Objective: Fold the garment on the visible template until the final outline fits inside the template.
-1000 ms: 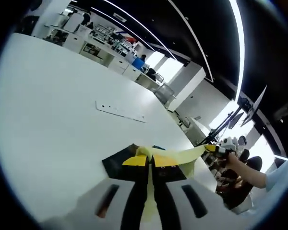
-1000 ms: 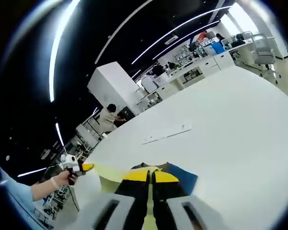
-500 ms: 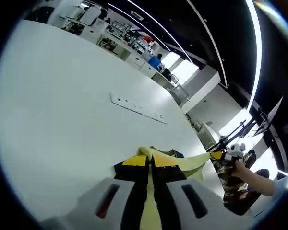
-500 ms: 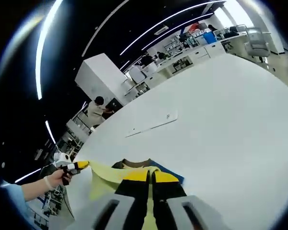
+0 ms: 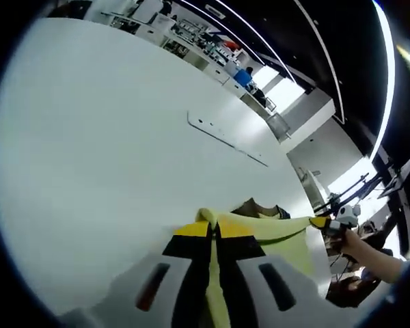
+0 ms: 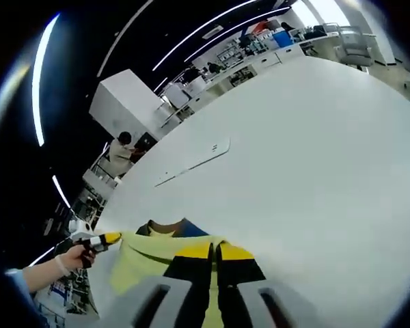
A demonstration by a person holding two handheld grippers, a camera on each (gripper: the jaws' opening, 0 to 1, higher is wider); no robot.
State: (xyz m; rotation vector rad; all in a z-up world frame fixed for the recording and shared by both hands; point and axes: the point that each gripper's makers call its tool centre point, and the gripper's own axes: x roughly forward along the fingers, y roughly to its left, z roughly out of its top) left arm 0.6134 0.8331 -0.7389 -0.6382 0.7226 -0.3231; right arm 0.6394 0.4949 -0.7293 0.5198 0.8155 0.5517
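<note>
**Yellow garment stretched between two hand-held grippers**

Left gripper view: the left hand-held gripper (image 5: 215,229) is clenched on a yellow garment (image 5: 280,236), whose cloth runs down between the jaws. The fabric spans low over the white bench (image 5: 89,137) to the right hand-held gripper (image 5: 321,222), small and hard to read, held by a hand (image 5: 355,242). A brown collar edge peeks behind the cloth. The template cannot be made out.

Right gripper view: the right hand-held gripper (image 6: 215,249) is clamped on the same garment (image 6: 147,256), which stretches across to the left hand-held gripper (image 6: 109,238). A flat white strip (image 6: 191,162) lies farther off on the bench (image 6: 314,150).
</note>
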